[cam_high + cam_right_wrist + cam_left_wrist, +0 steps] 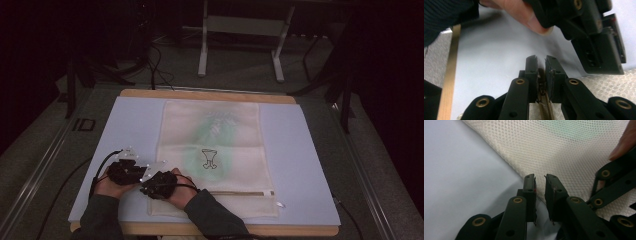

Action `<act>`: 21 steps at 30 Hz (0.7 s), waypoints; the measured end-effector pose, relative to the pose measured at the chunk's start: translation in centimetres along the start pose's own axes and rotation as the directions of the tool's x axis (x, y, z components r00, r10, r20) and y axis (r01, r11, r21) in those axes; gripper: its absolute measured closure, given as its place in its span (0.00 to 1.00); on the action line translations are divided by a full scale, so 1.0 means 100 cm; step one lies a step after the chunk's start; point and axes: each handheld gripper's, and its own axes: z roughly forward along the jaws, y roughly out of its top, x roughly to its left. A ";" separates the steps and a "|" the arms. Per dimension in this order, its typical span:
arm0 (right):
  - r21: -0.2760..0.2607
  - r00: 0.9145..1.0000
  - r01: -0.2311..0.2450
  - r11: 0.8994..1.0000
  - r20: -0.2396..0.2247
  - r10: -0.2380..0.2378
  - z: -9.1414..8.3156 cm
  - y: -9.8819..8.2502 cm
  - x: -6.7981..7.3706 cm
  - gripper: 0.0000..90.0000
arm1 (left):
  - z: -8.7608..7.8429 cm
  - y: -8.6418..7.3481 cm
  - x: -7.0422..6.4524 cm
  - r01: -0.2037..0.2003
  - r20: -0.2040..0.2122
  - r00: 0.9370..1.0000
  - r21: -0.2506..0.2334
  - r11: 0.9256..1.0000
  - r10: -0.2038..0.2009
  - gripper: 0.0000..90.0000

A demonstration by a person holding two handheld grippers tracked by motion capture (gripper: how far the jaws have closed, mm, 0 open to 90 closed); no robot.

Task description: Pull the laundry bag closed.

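Observation:
A cream mesh bag [215,150] with a green patch and a small printed figure lies flat on a pale mat [130,125]. Its zipper [235,192] runs along the near side, with the pull [280,204] at the right end. Both grippers meet at the bag's near left corner. In the left gripper view, my left gripper [540,177] has its jaws nearly together, pinching the edge of the mesh [564,150]. My right gripper [541,58] is shut on the left end of the zipper [546,107], which runs up between its pads. The high view shows the left gripper [142,175] and the right gripper [147,189] almost touching.
The mat covers a wooden table whose near edge [447,75] lies close to the hands. The left gripper's body [594,37] and a thumb [529,17] hang just ahead of the right jaws. A metal table frame [240,30] stands on the floor beyond.

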 end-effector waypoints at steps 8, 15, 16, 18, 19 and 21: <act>-0.046 1.000 0.008 0.999 -0.006 -0.008 -0.014 0.002 -0.001 0.90 | -0.002 0.000 0.001 0.006 -0.004 1.000 -0.011 1.000 -0.006 0.88; -0.046 1.000 0.014 0.999 -0.002 -0.014 -0.027 -0.004 0.000 0.90 | -0.002 -0.001 0.000 0.002 -0.001 1.000 -0.009 1.000 -0.002 0.88; -0.046 1.000 0.020 0.999 -0.001 -0.020 -0.029 -0.006 0.000 0.90 | -0.002 -0.001 0.000 0.002 0.003 1.000 -0.010 1.000 -0.002 0.88; -0.045 1.000 0.016 0.999 -0.002 -0.016 -0.032 -0.010 -0.001 0.90 | -0.002 -0.001 -0.001 -0.005 0.016 1.000 -0.012 1.000 0.005 0.89; -0.045 1.000 0.018 0.999 -0.003 -0.018 -0.033 -0.012 -0.001 0.90 | -0.002 -0.001 -0.001 -0.005 0.021 1.000 -0.014 1.000 0.005 0.90; -0.040 1.000 0.014 0.999 -0.002 -0.014 -0.033 -0.013 -0.001 0.90 | -0.003 -0.001 -0.002 -0.009 0.026 1.000 -0.014 1.000 0.009 0.91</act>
